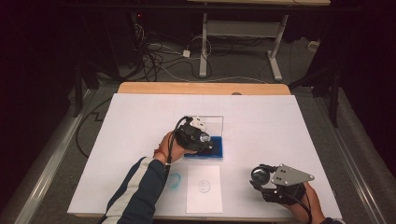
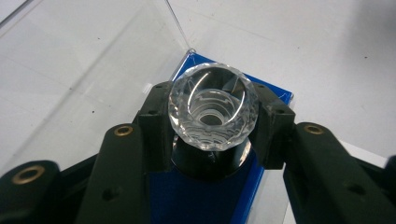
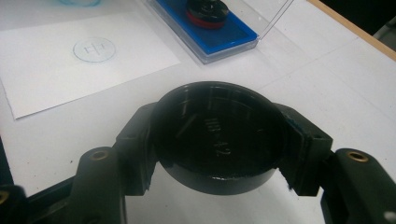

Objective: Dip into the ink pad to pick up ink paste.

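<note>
Left claw (image 2: 212, 135) clamped on faceted clear knob (image 2: 213, 108) over blue tray (image 1: 215, 150); right claw (image 3: 217, 154) gripping black lid (image 3: 218, 137), "HB-42" legible up close.

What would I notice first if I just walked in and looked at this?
Probably the sparkly clear stamp handle, squeezed between the left gripper jaws right above the blue pad in its clear box at the middle of the table. Then the round black lid clamped in the right gripper near the front right, and the white paper with a faint round stamp mark at the front edge.
</note>
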Tool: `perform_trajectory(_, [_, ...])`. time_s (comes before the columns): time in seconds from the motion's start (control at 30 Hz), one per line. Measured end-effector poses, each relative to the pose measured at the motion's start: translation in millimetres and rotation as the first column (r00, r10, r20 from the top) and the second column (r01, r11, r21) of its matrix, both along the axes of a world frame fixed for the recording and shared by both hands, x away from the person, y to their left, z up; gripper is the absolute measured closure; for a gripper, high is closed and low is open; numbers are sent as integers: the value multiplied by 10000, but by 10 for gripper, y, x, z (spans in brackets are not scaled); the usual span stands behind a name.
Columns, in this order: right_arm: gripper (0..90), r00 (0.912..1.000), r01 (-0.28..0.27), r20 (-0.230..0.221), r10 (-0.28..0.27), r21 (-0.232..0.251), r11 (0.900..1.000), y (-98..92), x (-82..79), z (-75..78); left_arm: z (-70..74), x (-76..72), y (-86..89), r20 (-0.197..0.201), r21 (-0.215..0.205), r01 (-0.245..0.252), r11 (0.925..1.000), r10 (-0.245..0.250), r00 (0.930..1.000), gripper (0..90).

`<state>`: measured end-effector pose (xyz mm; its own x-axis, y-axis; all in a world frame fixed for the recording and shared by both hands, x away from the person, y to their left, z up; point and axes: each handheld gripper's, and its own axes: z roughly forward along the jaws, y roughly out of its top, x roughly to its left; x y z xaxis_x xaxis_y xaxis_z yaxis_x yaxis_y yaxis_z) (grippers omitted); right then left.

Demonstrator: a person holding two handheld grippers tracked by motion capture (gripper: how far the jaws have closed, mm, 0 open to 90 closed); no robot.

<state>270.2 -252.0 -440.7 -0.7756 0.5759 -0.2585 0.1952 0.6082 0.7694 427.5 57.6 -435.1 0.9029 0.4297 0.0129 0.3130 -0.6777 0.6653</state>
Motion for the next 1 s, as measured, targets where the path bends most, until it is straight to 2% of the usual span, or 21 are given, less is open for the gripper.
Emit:
perform_trajectory(0.07, [379, 10000, 15, 2, -15, -26, 10000, 5, -2, 1, -2, 7, 4, -39, -23, -26, 10000, 26, 10000, 540])
perform_trajectory(0.17, [379, 10000, 7, 39, -7, -16, 10000, 2, -1, 8, -23, 36, 33, -230, -375, -112, 9992, 104, 9997, 539])
perform_trajectory(0.23, [379, 10000, 43, 43, -43, -23, 10000, -3, -3, 8, -30, 35, 28, -250, -401, -97, 9991, 87, 9997, 539])
perform_trajectory(0.4, [379, 9999, 72, 97, -72, 16, 10000, -6, -6, 12, -23, 5, 5, -200, -165, -55, 9998, 52, 9998, 538])
perform_trajectory(0.6, [379, 9999, 48, 100, -48, -8, 10000, 7, -2, 11, -47, 31, 20, -348, -391, -82, 9992, 68, 9994, 538])
perform_trajectory(0.7, [379, 9999, 86, 105, -86, 1, 10000, 7, -7, 10, -68, 33, 9, -506, -292, -50, 9996, 36, 9987, 539])
perform_trajectory(0.73, [379, 9999, 94, 111, -94, 11, 10000, 3, -6, 11, -93, 16, -3, -283, 76, 66, 9999, -64, 9996, 570])
perform_trajectory(0.8, [379, 9999, 80, 144, -80, 16, 10000, -3, -7, 15, -97, 21, 21, -396, -24, -26, 10000, 25, 9992, 577])
perform_trajectory(0.87, [379, 9998, 116, 149, -116, 29, 9999, -9, -8, 16, -84, 12, 8, -297, 124, 57, 9999, -54, 9995, 577])
perform_trajectory(0.9, [379, 9998, 111, 137, -112, 64, 9999, -14, -6, 18, -76, 17, 12, -321, 84, 48, 10000, -46, 9995, 578])
perform_trajectory(0.97, [379, 9998, 134, 113, -135, 97, 9999, -20, -4, 17, -75, 22, 35, -515, -338, 90, 9994, -108, 9986, 588])
perform_trajectory(1.0, [379, 9999, 126, 115, -126, 68, 9999, -21, 0, 14, -71, 17, 45, -434, -527, 105, 9986, -128, 9990, 660])
